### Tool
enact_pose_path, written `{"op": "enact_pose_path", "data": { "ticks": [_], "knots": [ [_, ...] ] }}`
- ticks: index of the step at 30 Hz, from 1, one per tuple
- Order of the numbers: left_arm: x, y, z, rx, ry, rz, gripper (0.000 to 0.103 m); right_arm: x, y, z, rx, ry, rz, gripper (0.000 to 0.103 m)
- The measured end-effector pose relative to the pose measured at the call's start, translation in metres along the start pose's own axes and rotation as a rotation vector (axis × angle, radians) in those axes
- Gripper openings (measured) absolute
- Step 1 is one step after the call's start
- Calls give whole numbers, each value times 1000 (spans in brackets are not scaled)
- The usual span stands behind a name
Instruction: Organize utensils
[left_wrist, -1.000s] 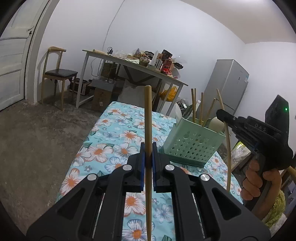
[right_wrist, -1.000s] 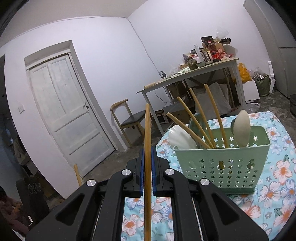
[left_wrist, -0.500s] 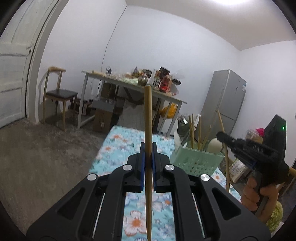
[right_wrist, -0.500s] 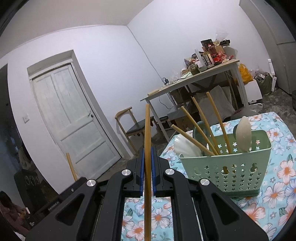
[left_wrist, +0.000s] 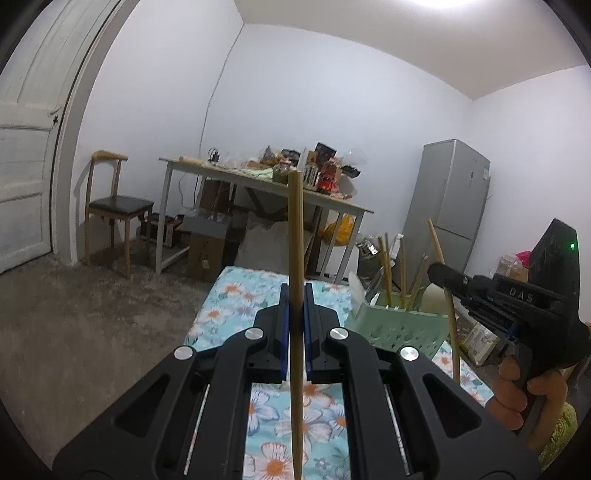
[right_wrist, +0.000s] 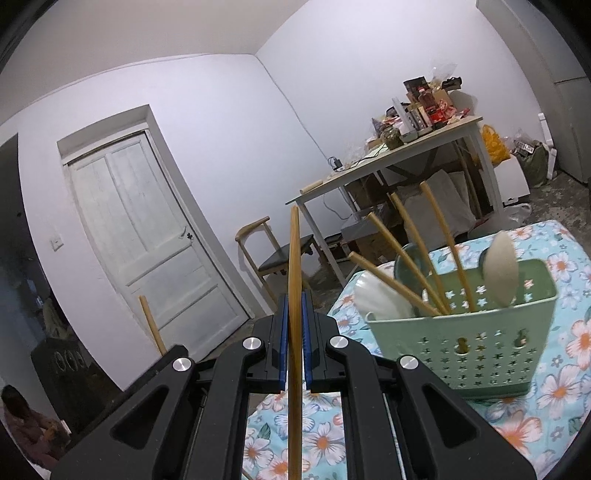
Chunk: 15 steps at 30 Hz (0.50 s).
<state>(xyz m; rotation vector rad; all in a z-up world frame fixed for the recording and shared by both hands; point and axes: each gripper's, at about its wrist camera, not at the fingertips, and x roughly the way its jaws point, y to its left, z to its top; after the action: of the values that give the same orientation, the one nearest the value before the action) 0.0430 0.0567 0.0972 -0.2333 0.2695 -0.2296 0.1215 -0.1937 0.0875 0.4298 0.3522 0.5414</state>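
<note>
Each chopstick stands upright, clamped between blue pads: one (left_wrist: 295, 258) in the left tongs (left_wrist: 295, 328), the other (right_wrist: 294, 295) in the right tongs (right_wrist: 294, 339). Compared with a second ago, the left view has risen and tipped up, so the green basket (right_wrist: 461, 350) sits lower and smaller, with more wall and ceiling showing; the right view has barely changed. The basket rests on the flowered desk (right_wrist: 554, 398), holding four chopsticks and spoons. Both tongs point slightly downward over the desk. A hand (left_wrist: 524, 391) grips the right tool's handle at the left view's edge.
</note>
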Motion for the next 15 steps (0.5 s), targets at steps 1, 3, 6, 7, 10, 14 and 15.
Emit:
{"op": "enact_pose_path", "data": {
  "ticks": [1,3,6,7,10,14,15],
  "knots": [
    [0,1,-2,-3,2,4,5,3,0,-2,-2,3,2,7],
    [-1,4,-7,-9,3,11,5,7,-1,-5,-2,6,6,7],
    [0,7,-12,-15,15,14,5,15,-3,-10,10,10,5,7],
    [0,7,-14,-16,20,14,5,17,-4,-10,15,11,5,7],
    [0,8,-15,-13,23,13,5,25,-5,-16,17,12,-6,7],
    [-1,10,-14,-16,24,14,5,29,-4,-24,0,13,-20,7],
    [-1,10,-14,-19,24,15,5,30,-3,-27,-8,16,-28,7]
  ]
}}
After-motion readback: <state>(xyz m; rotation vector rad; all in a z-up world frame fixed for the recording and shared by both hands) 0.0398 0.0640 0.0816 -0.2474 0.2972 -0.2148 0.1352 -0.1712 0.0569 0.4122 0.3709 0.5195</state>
